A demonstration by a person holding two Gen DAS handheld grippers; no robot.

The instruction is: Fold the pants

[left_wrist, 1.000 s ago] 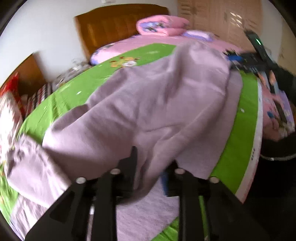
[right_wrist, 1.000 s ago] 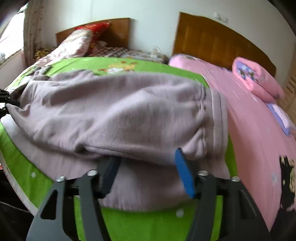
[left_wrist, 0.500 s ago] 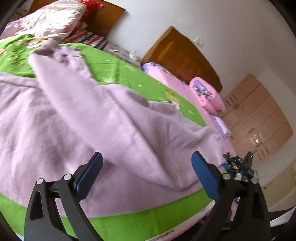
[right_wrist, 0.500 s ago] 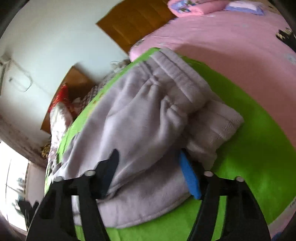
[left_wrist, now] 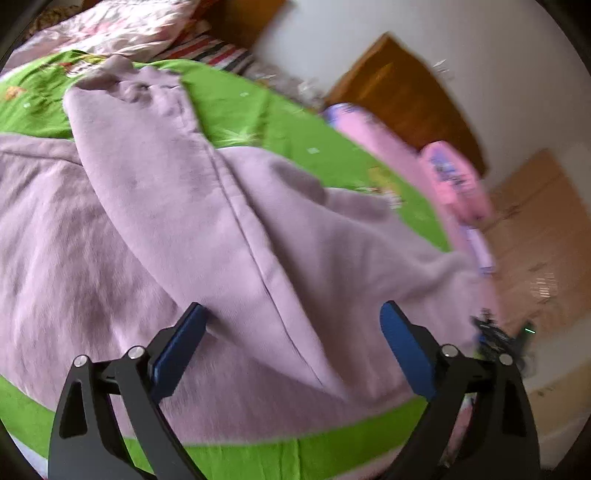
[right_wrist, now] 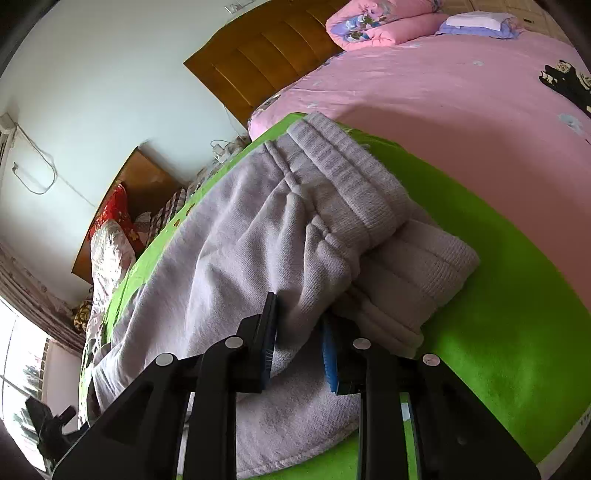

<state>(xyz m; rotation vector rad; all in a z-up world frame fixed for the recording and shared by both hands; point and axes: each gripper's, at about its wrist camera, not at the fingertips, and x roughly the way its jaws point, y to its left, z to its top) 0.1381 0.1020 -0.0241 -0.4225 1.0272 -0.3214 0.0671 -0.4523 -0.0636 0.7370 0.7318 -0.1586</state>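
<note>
Lilac fleece pants (left_wrist: 229,236) lay spread across a bright green sheet (left_wrist: 258,110) on the near bed, one leg doubled back over the rest so that a long seam ran diagonally toward the camera. The left gripper (left_wrist: 291,343) hovered above the near edge of the fabric; its blue-padded jaws stood wide, were narrowing slightly, and pressed on nothing, though cloth lay below the gap. In the right wrist view the ribbed waistband (right_wrist: 354,184) was folded over on itself near the far side of the green sheet. The right gripper (right_wrist: 299,347) was closing on a bunched fold of the pants beside the waistband, and the cloth was pinched between its pads.

Surroundings: a second bed with a pink cover (right_wrist: 461,96) stood just beside the green one, carrying a folded pink quilt (right_wrist: 376,22) and a dark printed patch (right_wrist: 565,85). Wooden headboards (right_wrist: 266,62) stood against a pale wall (right_wrist: 92,74), from which a cable hung. Red and floral bedding (right_wrist: 114,218) was heaped at the head of the green bed, beyond the pants. Wooden cupboards (left_wrist: 535,229) showed blurred at the right of the left wrist view. Nothing lay on top of the pants.
</note>
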